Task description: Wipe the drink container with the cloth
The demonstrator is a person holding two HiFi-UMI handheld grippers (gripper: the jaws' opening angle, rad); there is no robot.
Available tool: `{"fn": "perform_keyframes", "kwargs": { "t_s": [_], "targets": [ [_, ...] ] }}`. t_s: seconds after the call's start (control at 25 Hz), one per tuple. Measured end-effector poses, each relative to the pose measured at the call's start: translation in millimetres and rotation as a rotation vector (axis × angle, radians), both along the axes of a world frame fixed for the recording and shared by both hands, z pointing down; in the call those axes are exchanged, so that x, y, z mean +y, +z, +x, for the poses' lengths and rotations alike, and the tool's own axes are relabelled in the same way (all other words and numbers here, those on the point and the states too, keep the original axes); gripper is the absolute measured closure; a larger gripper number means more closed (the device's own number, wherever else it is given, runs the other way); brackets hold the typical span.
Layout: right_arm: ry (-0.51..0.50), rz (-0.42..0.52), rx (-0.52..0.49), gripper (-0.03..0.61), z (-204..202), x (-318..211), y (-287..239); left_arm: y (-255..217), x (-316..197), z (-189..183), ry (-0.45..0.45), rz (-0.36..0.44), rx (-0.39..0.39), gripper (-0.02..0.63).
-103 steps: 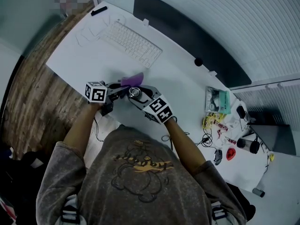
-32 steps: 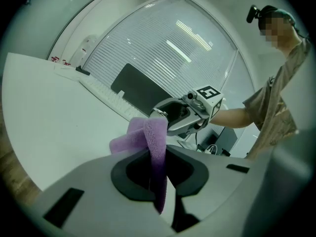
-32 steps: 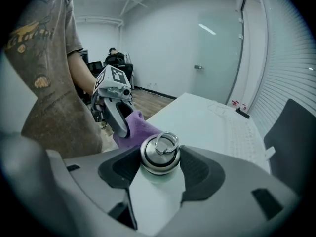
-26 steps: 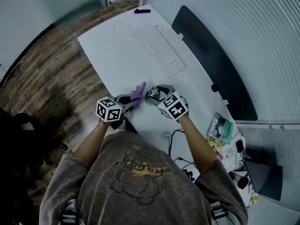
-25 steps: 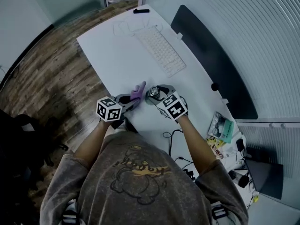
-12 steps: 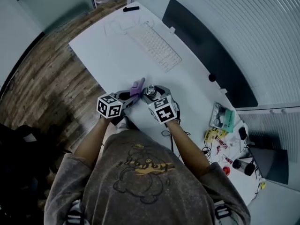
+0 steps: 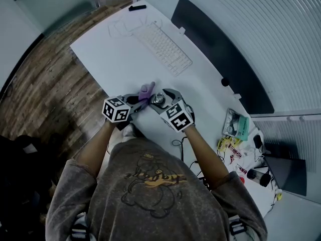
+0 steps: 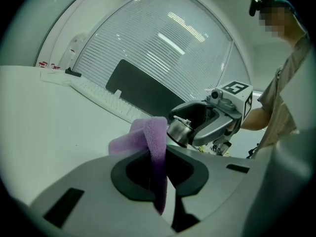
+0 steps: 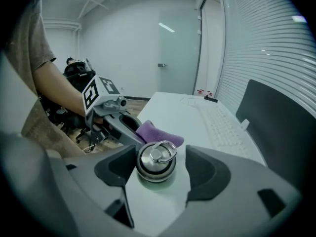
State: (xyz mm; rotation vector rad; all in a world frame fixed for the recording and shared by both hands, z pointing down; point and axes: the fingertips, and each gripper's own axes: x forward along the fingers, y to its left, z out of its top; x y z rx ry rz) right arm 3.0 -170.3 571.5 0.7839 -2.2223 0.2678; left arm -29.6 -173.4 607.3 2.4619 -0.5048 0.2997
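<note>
White desk (image 7: 115, 49) fills the middle of the head view, with wooden floor (image 7: 45, 94) off its left edge and a keyboard (image 7: 163, 47) further back. As I read it, the wiping step is in hand but paused at a regrip. The cloth (image 8: 148, 137) sits just beside the drink container (image 9: 156, 161) rather than pressed flat on it. The container appears to stand upright on the desk near the front edge.

The next move calls for a firm hold on the container first (perhaps a fresh one, if another side is to be presented). Then the cloth can be dragged over the metal without tipping it.

The left gripper (image 8: 153, 167) has its jaws clamped on the purple cloth. One fold is pinched between the pads and the free end sticks up and forward toward the container's lid. Whether it touches the lid I cannot tell.

The container is a small steel flask with a ring on its cap, and it stands between the jaws of the right gripper (image 7: 160, 96). Those jaws have just been opening and now stand wide. One pad is at the wall or very close, while the other shows a clear gap, so the flask is released rather than gripped.
</note>
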Motion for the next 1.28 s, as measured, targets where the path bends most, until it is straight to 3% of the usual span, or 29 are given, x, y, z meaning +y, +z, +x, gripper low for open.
{"fn": "perform_keyframes", "kwargs": {
  "t_s": [0.28, 0.48, 0.8, 1.28],
  "targets": [
    [-0.299, 0.032, -0.035, 0.273, -2, 5, -12, 1, -1, 2, 0.038, 0.001, -0.016, 0.563],
    [-0.383, -0.027, -0.115, 0.279, 2, 4, -10, 2, 0, 3, 0.052, 0.0, -0.023, 0.563],
    [-0.423, -0.083, -0.15, 0.327, 2, 11, -3, 2, 1, 5, 0.078, -0.005, -0.015, 0.563],
    [-0.335, -0.119, -0.223, 0.337, 4, 10, 0, 0, 13, 7, 0.086, -0.002, -0.019, 0.563]
  ]
}}
